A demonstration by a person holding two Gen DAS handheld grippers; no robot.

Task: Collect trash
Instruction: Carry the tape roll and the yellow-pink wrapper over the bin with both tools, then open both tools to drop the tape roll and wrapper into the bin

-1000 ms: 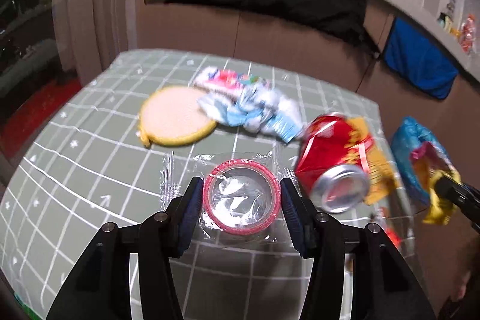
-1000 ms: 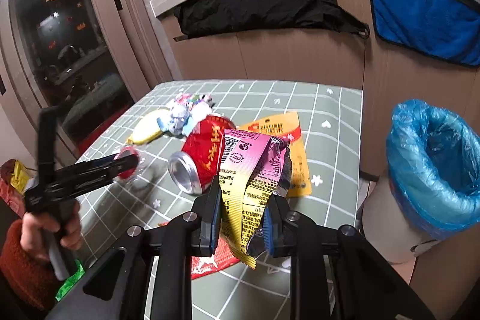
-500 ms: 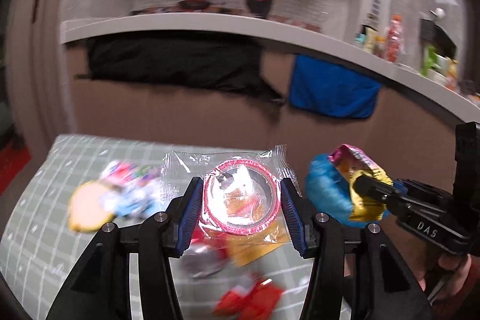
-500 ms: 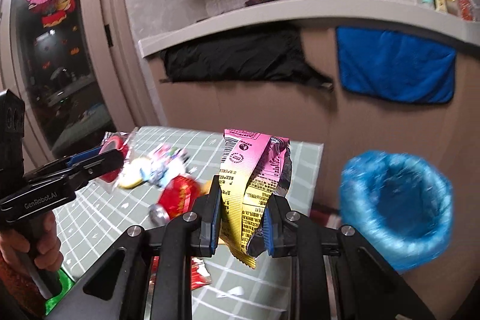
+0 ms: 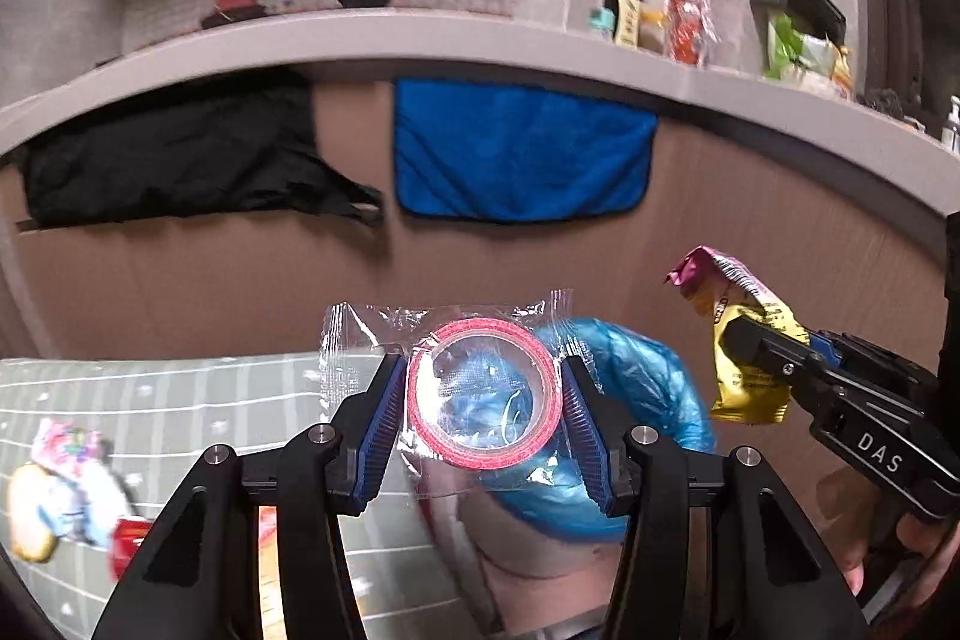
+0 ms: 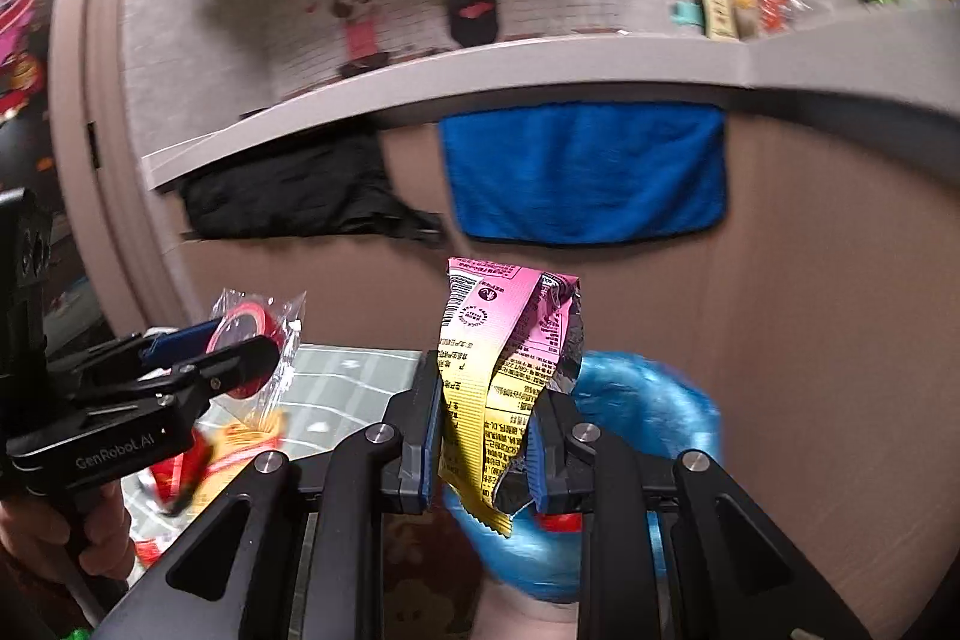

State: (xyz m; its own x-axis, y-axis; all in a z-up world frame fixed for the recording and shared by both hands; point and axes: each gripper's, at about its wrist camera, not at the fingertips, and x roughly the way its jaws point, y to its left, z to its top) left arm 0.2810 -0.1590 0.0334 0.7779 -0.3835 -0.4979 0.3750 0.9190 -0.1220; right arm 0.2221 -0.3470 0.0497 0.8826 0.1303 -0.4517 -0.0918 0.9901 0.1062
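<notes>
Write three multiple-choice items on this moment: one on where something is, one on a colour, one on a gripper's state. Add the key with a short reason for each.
1. Where is the bin with the blue liner?
A. On the shelf
B. Below and behind the held trash, past the table edge
C. On the checked tablecloth

2. What colour is the tape roll in its clear wrapper?
A. Red-pink
B. Green
C. Black

3. What is the right gripper doing?
A. Standing open and empty
B. Clamped on a pink and yellow snack wrapper
C. Clamped on a red can

Key:
1 B: in both wrist views the blue liner shows behind the fingers, beside the table, not on it.
2 A: the ring between the left gripper pads is red-pink.
3 B: both pads press the crumpled wrapper, which stands up between them.
</notes>
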